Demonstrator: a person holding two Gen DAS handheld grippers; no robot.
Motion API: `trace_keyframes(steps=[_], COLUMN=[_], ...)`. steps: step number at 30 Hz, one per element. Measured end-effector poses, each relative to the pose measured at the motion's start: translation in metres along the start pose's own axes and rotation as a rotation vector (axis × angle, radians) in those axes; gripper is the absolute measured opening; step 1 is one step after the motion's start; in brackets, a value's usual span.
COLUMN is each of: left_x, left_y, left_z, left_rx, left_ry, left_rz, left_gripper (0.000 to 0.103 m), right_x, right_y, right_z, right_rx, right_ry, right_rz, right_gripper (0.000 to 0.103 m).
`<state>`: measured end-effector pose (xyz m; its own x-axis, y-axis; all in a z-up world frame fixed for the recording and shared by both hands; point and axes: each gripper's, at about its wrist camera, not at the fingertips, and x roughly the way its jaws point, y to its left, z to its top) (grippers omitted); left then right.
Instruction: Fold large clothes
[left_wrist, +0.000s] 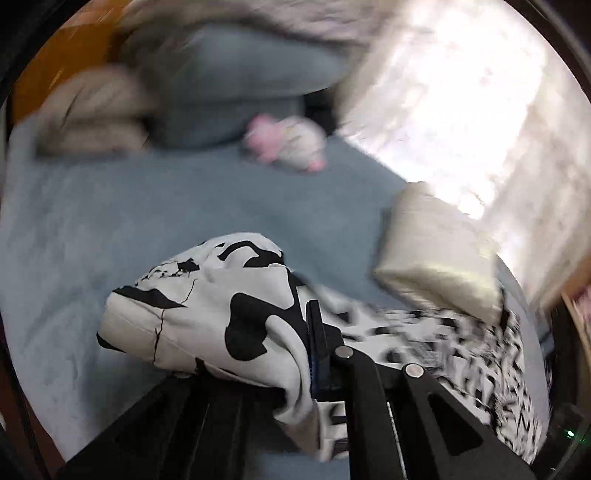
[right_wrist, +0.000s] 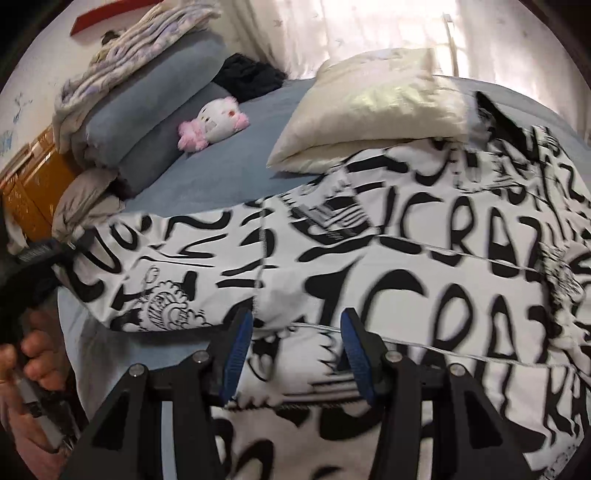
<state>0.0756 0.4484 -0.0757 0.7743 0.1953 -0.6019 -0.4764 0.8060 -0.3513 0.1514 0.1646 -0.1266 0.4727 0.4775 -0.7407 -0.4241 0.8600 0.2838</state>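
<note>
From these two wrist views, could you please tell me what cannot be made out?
- Left wrist view: the left tongs pinch the printed garment; its bunched cloth hides one finger.
- Left wrist view: the plush toy is motion-blurred, so its details are unreadable.
- Right wrist view: the garment's lower part is cut off by the frame edge.

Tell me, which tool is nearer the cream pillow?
The right tool. It hovers open over the printed garment just below the pillow; the left tool pinches a sleeve further off.
</note>
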Motion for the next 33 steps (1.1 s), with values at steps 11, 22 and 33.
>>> trace_keyframes(steps=[11,22,33], left_x=[-0.044,0.02,0.015], left_y=[-0.231,-0.381,-0.371], left_z=[-0.047,-0.222,-0.227], left_rx=[0.378,0.709,0.606], left_ry=[0.041,0.334,0.491], left_rz=[-0.243,-0.355,-0.472], left_gripper=[0.006,0.024,0.084], right_x=[-0.102,-0.171,-0.167], right_y=[-0.124,-0.27,-0.302], right_z=[-0.025,-0.088,-0.109], right_rx=[0.22,0.483,0.562], right_ry=[-0.167,-0.26,-0.252], right_rz=[-0.087,-0.243,-0.131], right_gripper=[0.05,0.05,0.05])
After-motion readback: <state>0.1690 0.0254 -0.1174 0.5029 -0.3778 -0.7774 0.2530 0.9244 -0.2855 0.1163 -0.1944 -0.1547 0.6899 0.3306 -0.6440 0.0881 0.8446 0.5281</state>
